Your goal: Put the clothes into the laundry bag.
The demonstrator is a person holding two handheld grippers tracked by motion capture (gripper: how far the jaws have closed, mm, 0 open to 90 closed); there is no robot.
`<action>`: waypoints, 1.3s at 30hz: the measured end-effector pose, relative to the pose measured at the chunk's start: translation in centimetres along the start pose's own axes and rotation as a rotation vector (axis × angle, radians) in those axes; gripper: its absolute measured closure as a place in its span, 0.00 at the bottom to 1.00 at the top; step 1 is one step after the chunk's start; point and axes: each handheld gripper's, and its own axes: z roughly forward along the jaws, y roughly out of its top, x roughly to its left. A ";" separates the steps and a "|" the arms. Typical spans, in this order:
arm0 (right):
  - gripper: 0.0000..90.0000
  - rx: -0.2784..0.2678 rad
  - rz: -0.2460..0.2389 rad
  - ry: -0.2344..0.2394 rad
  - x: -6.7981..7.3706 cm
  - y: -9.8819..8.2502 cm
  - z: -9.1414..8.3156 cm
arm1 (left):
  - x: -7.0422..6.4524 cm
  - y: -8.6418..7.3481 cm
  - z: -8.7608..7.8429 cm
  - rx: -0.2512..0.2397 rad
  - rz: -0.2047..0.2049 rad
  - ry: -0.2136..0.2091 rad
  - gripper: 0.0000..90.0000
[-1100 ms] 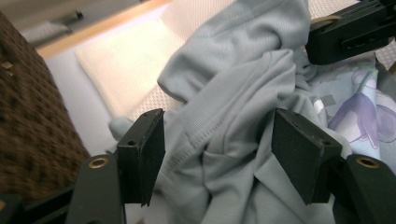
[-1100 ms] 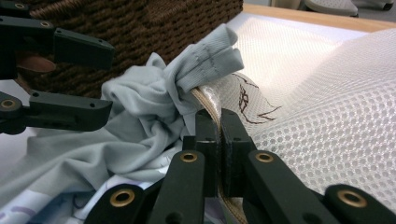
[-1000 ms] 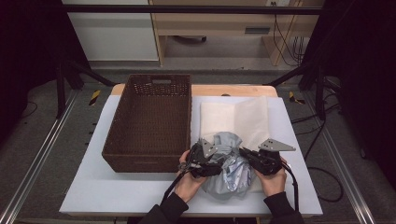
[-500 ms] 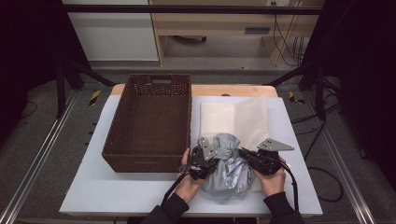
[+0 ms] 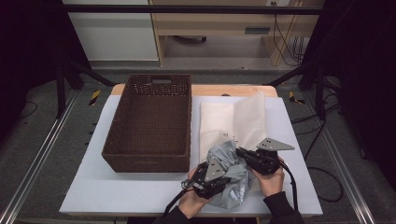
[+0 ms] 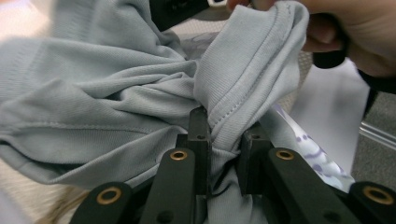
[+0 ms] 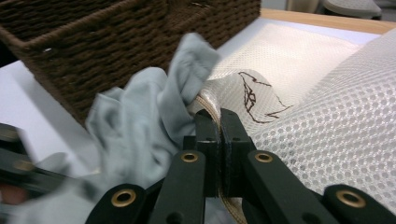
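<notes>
A crumpled grey garment lies at the table's front, partly on a white mesh bag. My left gripper comes in from the left. Its jaws have just been closing and now pinch a hemmed fold of the grey garment between the pads of the left gripper. My right gripper is shut on the beige-edged rim of the mesh bag. The jaws of the right gripper hold that rim raised beside the grey garment.
A dark brown wicker basket stands empty at the left of the bag, its wall close behind the cloth. Everything rests on a white board on a wooden table. The person's right hand is near the garment.
The left gripper has shifted toward the front edge and slightly right, and its jaws have closed on a fold of the grey garment. The right gripper has kept still on the bag's rim.
</notes>
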 end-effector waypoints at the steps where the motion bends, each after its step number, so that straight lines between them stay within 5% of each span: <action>1: 0.98 -0.001 -0.005 0.007 0.1 0.0 0.0 | 0.1 0.1 0.4 -0.003 -0.019 0.008 0.87; 11: 0.98 -0.049 0.000 0.051 0.4 0.3 -0.5 | 0.1 1.2 3.3 0.031 -0.064 0.213 0.87; 16: 0.98 -0.059 -0.023 0.063 0.9 0.4 -0.6 | 2.0 1.3 4.2 -0.039 -0.206 0.229 0.87; 21: 0.98 -0.056 -0.027 0.058 0.9 0.4 -0.5 | 3.3 1.3 4.4 -0.087 -0.236 0.244 0.85; 24: 0.98 -0.058 -0.027 0.052 0.8 0.4 -0.6 | 3.3 1.2 4.0 -0.098 -0.195 0.203 0.81; 26: 0.98 -0.060 -0.017 0.040 0.6 0.3 -0.7 | 3.1 0.9 2.7 -0.102 -0.179 0.142 0.74; 29: 0.98 -0.059 -0.003 0.029 0.2 0.2 -0.8 | 3.1 0.5 0.6 -0.101 -0.161 0.105 0.68; 34: 0.98 -0.055 -0.008 0.016 0.2 0.2 -0.7 | 3.2 1.1 -3.0 -0.105 -0.085 0.169 0.67; 39: 0.98 -0.054 -0.013 0.010 0.1 0.2 -0.8 | 3.6 1.3 -3.5 -0.040 -0.030 0.239 0.59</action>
